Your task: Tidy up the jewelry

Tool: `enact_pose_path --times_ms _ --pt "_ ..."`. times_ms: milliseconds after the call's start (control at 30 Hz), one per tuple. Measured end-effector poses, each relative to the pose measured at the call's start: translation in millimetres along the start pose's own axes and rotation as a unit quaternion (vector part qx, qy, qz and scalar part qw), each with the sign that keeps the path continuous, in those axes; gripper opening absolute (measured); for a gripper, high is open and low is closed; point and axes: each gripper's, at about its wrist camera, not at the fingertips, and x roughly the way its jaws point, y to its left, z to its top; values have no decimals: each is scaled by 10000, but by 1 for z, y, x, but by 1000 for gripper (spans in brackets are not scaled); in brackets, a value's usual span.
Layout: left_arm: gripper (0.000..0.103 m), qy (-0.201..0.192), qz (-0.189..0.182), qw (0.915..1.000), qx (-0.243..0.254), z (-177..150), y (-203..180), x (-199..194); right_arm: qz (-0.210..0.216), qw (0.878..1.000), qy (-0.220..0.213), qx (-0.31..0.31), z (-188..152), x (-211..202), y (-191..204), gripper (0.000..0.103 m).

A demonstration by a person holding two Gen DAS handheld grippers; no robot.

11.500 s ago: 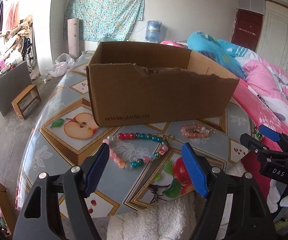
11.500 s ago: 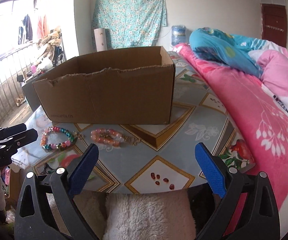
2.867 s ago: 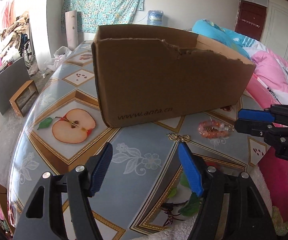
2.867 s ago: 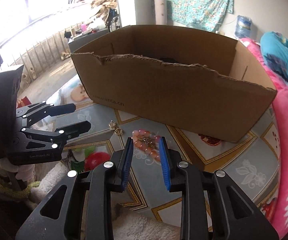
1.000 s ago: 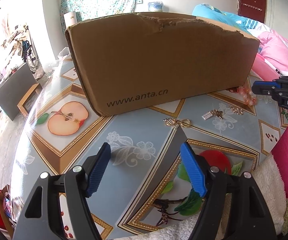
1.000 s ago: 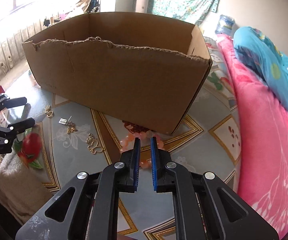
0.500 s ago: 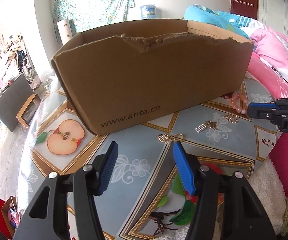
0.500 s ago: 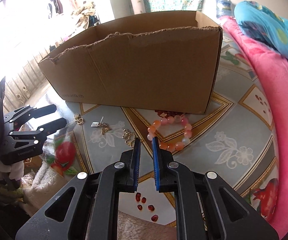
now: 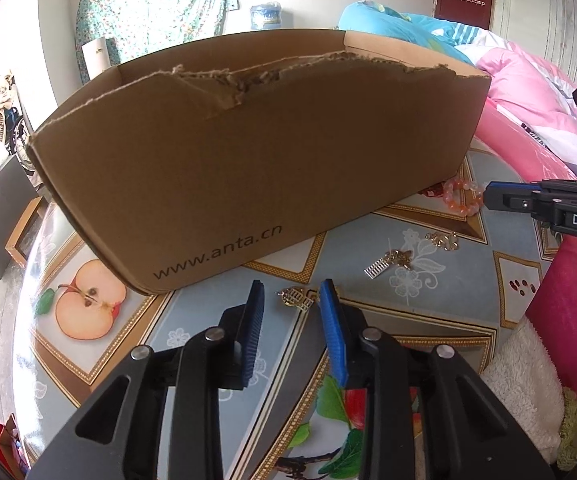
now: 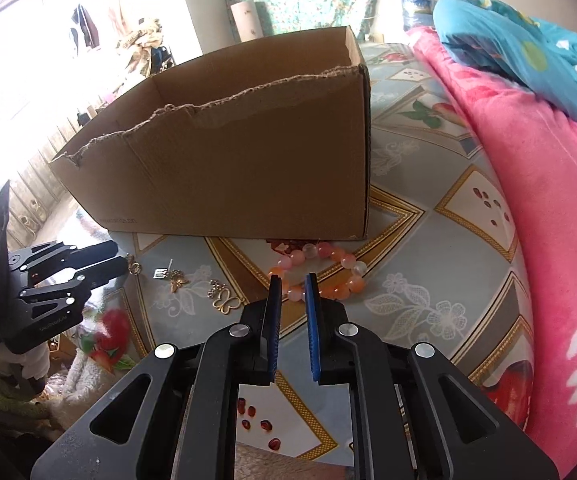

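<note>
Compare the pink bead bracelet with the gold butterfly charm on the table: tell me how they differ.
The pink bead bracelet is a ring of round pink and orange beads; the gold butterfly charm is a flat open metal outline. The bracelet is clearly larger. It lies next to the cardboard box, near its right corner; the charm sits farther out and to the left. Both rest loose on the patterned tablecloth, ungripped.

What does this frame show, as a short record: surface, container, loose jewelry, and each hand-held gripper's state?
surface: fruit-print tablecloth
container: open cardboard box, torn top edge, standing on the cloth
bracelet: pink-orange beads, on the cloth by the box's right corner
gold pieces: three loose on the cloth, charm, comb piece, butterfly
left hand-held gripper: jaws have just been closing, charm between the tips, pads not yet on it
right hand-held gripper: jaws narrowly apart, holding nothing, just short of the bracelet
</note>
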Motion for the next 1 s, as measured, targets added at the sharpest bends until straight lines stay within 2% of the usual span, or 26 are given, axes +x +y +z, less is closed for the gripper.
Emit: enact_pose_path --times_ms 100,300,433,767,900,1000 --pt "27 -27 -118 9999 -32 3 3 5 104 9999 -77 17 -1 -4 8 12" --pt "10 11 -375 9993 -38 3 3 6 268 9995 -132 -41 0 -4 25 12" --pt "9 6 -347 9992 -177 -2 3 2 354 9992 -150 -75 4 -1 29 12" --pt "9 -107 -571 9962 -643 -7 14 -11 536 9984 -162 -108 -1 -4 42 12" --pt "9 -95 -926 9895 -1103 -3 31 -13 669 9976 -110 -116 -3 -1 50 12" --pt "9 -13 -1399 9757 -1688 -3 49 -11 769 9968 -62 -196 -5 2 61 12"
